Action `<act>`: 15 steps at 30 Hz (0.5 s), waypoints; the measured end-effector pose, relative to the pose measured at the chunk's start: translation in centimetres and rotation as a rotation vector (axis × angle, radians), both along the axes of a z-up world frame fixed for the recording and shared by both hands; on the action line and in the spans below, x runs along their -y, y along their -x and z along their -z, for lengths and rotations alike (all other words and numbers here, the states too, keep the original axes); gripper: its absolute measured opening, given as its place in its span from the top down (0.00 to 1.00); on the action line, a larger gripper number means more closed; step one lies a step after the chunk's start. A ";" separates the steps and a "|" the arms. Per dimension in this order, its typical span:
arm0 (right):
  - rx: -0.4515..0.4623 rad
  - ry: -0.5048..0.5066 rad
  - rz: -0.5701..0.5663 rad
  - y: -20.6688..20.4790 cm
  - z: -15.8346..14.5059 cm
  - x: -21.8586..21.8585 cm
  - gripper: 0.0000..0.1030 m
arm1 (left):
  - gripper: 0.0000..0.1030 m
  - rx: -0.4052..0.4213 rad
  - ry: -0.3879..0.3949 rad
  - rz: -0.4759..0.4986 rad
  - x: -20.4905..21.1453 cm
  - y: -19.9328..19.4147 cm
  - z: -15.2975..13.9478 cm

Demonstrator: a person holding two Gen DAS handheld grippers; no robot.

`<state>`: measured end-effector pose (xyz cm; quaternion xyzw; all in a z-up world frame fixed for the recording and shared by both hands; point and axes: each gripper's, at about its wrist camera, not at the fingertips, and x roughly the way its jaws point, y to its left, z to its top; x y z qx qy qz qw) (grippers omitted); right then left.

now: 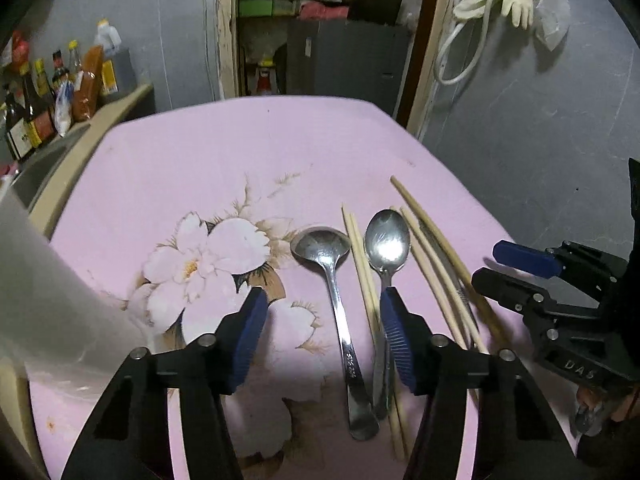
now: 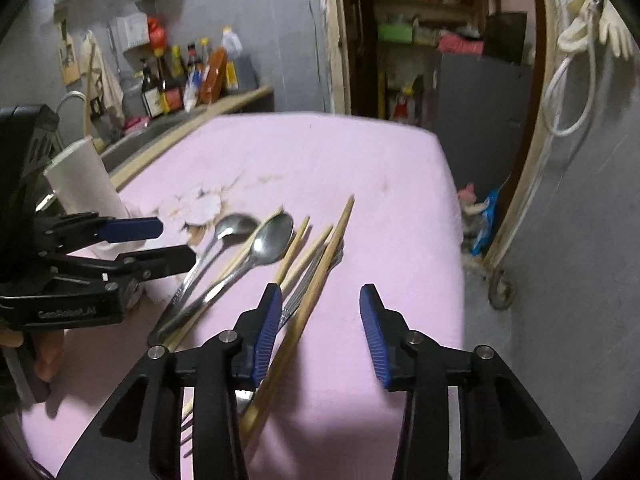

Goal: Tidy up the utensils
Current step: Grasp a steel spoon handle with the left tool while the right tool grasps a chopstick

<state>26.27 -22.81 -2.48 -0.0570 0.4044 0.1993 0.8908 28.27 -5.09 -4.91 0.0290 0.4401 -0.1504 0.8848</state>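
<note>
Both grippers spread wide, holding nothing: left gripper (image 1: 324,336) low over the spoon handles, right gripper (image 2: 320,334) just over the chopsticks. On the pink table (image 1: 208,152), side by side: ladle spoon (image 1: 320,242), spoon (image 1: 388,240), thin chopsticks (image 1: 362,264) between them, thicker chopsticks (image 1: 436,248) beyond. Possibly a fork (image 2: 298,300) under those sticks; too blurred to be sure. White cup (image 2: 82,184) standing at the left edge. Spoons stiff, smooth, likely slippery, lying flat: best pinched across the handle mid-length. Sticks light, apt to roll: better taken together near the middle.
</note>
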 end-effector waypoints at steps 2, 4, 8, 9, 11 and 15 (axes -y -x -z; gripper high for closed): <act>-0.015 0.039 0.007 -0.3 0.3 -0.3 0.72 | 0.60 -0.026 -0.001 0.000 0.0 -0.6 0.3; -0.027 0.045 0.009 -0.4 0.3 -0.1 0.74 | 0.66 -0.050 0.001 -0.002 0.0 -1.1 0.5; -0.041 0.082 0.017 -0.6 0.1 0.3 0.80 | 0.72 -0.095 0.010 0.003 -0.2 -2.3 1.0; -0.076 0.070 0.021 -0.9 0.3 0.7 0.81 | 0.74 -0.102 0.011 0.005 -0.2 -2.5 1.1; -0.122 0.029 0.032 -1.5 0.8 1.2 0.81 | 0.79 -0.122 0.012 0.012 -0.2 -2.9 1.2; -0.121 0.000 0.048 -1.8 0.0 1.4 0.81 | 0.84 -0.147 0.034 0.014 -0.5 -3.7 1.3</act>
